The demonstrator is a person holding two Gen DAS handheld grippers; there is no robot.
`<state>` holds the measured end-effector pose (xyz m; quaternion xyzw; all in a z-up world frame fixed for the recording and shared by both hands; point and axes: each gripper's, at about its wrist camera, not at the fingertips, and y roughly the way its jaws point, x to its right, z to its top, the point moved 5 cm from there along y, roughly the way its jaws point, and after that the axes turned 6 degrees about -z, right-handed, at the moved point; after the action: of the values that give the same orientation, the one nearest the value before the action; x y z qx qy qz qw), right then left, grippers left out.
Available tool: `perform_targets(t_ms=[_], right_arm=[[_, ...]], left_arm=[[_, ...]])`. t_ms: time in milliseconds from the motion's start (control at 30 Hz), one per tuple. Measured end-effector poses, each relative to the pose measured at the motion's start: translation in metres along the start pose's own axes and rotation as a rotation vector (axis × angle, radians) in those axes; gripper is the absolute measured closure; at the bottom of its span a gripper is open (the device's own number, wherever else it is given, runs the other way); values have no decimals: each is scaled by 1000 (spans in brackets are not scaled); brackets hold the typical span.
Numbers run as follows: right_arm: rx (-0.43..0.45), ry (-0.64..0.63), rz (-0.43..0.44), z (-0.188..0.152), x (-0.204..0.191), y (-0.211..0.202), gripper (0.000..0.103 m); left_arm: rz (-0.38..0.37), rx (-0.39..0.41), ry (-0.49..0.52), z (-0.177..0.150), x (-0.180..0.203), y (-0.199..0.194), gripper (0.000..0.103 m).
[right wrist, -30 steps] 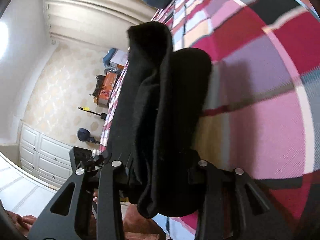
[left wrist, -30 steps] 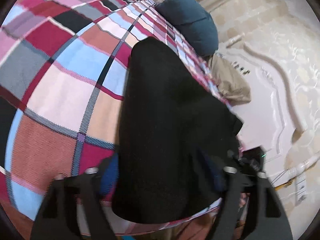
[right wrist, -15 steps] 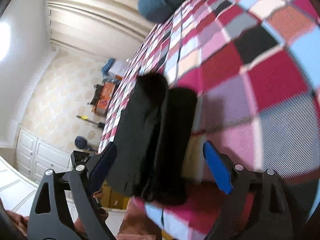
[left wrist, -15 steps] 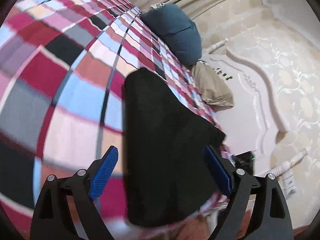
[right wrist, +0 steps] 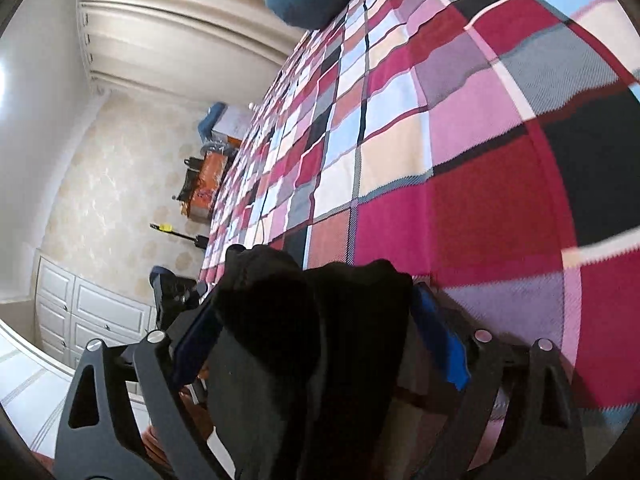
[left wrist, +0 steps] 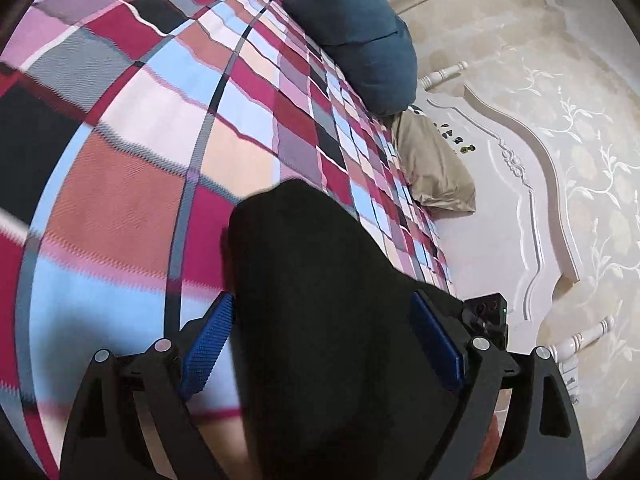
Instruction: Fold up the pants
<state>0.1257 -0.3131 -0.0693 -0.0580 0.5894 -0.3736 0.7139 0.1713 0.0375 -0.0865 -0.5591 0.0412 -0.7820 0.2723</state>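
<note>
The black pants lie folded into a narrow bundle on the checked bedspread, near the bed's edge. My left gripper is open, and its blue pads stand on either side of the bundle without squeezing it. In the right wrist view the pants show as two thick stacked folds. My right gripper is open too, its jaws spread wide around that end. The cloth covers part of the pads on both grippers.
A dark blue pillow and a beige pillow lie at the head of the bed by the white headboard. Beyond the bed's far side are an orange box and white cabinets.
The right gripper was shut on the pants and has opened. The left pads were hidden by the cloth and now stand apart. Both grippers have drawn back, so the bundle sits lower in both views.
</note>
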Motion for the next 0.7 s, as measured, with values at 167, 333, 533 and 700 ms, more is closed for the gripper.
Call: perform_targets(t_ms=[167,333,533,700], right_arm=[[-22,2,-65,-3,8,7,52],[0,21,-13,-4,11,8,62],[35,1,-13,1,4,12,66],[63,-20,-26,7,-6,13,67]], left_arm=[[11,-29,4,8,1,10,22],[137,-29,41,7,-6,14,59],[170,3,46,9,-7,8,69],[187,9,56,17,-4,4,73]])
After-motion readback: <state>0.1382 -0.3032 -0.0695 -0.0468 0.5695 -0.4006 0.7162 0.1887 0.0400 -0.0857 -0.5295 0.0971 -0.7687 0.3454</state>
